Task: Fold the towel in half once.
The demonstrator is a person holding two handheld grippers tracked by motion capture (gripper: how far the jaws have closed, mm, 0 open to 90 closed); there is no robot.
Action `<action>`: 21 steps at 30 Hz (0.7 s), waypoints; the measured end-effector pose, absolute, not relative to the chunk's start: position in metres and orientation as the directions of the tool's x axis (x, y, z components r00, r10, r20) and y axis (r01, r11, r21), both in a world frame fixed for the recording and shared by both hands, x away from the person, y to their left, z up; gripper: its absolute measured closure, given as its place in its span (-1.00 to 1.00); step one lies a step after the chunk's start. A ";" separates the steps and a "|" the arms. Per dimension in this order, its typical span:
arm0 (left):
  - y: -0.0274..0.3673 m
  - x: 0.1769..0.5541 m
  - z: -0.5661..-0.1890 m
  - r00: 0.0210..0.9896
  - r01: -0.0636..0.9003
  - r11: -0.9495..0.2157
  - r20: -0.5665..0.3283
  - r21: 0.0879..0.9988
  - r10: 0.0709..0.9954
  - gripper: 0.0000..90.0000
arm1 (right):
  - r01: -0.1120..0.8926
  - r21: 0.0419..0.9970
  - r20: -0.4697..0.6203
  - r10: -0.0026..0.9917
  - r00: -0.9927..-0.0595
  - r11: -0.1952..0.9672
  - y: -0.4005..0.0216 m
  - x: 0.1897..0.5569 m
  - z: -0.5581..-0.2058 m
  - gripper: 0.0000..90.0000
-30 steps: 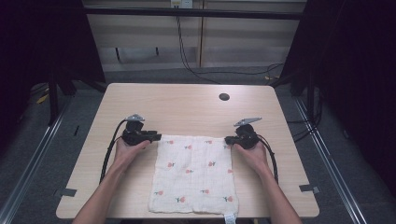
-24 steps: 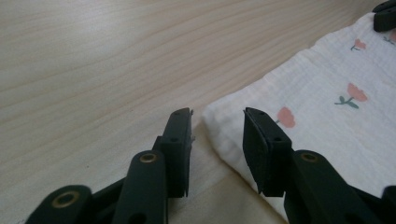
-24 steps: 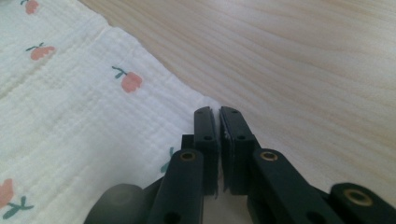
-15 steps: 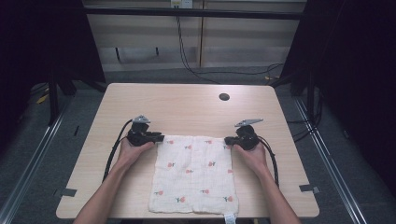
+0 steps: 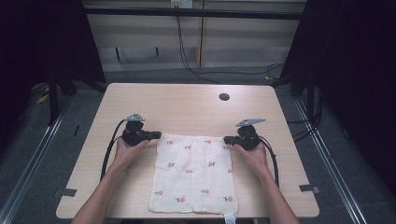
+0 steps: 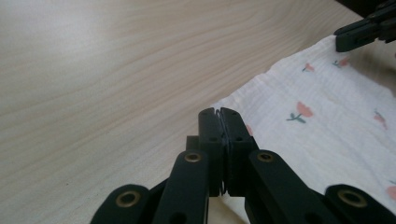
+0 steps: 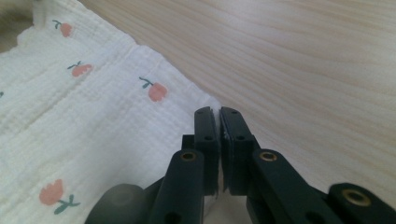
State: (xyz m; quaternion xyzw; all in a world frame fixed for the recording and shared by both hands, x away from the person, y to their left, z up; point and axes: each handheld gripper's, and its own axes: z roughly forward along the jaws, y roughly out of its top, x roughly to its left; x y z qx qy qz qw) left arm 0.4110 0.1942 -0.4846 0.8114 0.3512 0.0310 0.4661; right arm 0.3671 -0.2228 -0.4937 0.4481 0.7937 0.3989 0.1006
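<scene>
Cloth (image 5: 194, 173) corners vanish inside both clenched claws, left (image 5: 158, 136) just closed, right (image 5: 227, 139).

Black gripper (image 5: 158, 136), brass-ringed screws

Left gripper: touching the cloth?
Touching. In the left gripper view the left gripper has just closed its jaws on the near corner of the flower-print cloth, the fabric edge running in between the pads.
</scene>
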 end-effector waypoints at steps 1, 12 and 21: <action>0.194 0.411 -0.485 0.751 0.541 -0.319 -0.277 0.778 0.599 0.97 | 0.629 0.726 0.198 0.792 -0.578 0.277 -0.223 0.367 -0.493 0.92; 0.199 0.409 -0.464 0.772 0.497 -0.269 -0.279 0.825 0.571 0.97 | 0.581 0.775 0.193 0.782 -0.593 0.249 -0.230 0.364 -0.476 0.92; 0.206 0.404 -0.445 0.783 0.459 -0.199 -0.289 0.866 0.551 0.97 | 0.533 0.824 0.192 0.790 -0.582 0.191 -0.237 0.356 -0.458 0.93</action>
